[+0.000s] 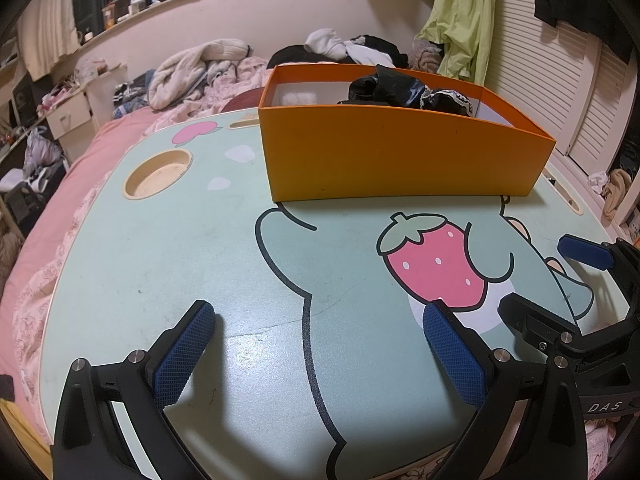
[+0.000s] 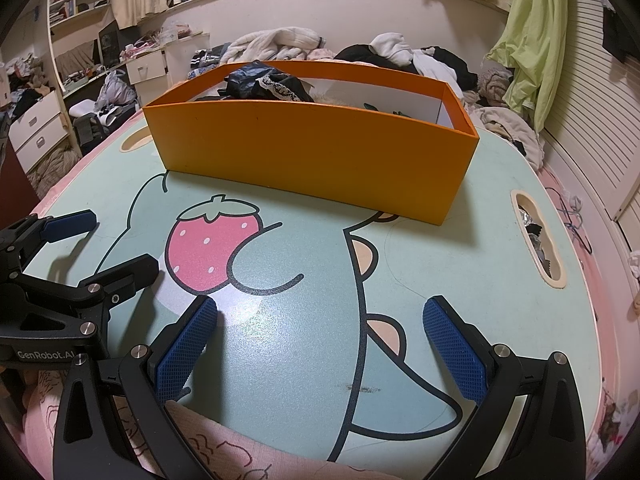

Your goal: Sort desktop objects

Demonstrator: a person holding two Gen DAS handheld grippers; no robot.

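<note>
An orange box (image 1: 400,156) (image 2: 312,148) stands at the far side of a pale green lap table (image 1: 200,260) (image 2: 300,320) printed with a strawberry cartoon. Black crumpled items with lace trim (image 1: 400,90) (image 2: 264,86) lie inside the box. My left gripper (image 1: 320,316) hovers open over the near part of the table, nothing between its blue pads. My right gripper (image 2: 320,312) is open too, also empty, just to the right of the left one. Each gripper shows at the edge of the other's view: the right gripper (image 1: 560,280) and the left gripper (image 2: 108,240).
The table rests on a bed with pink bedding (image 1: 72,200). It has a round cup recess (image 1: 158,174) at far left and a slot (image 2: 538,236) on the right edge. Clothes pile up behind the box (image 2: 280,46); white drawers (image 2: 36,128) stand left.
</note>
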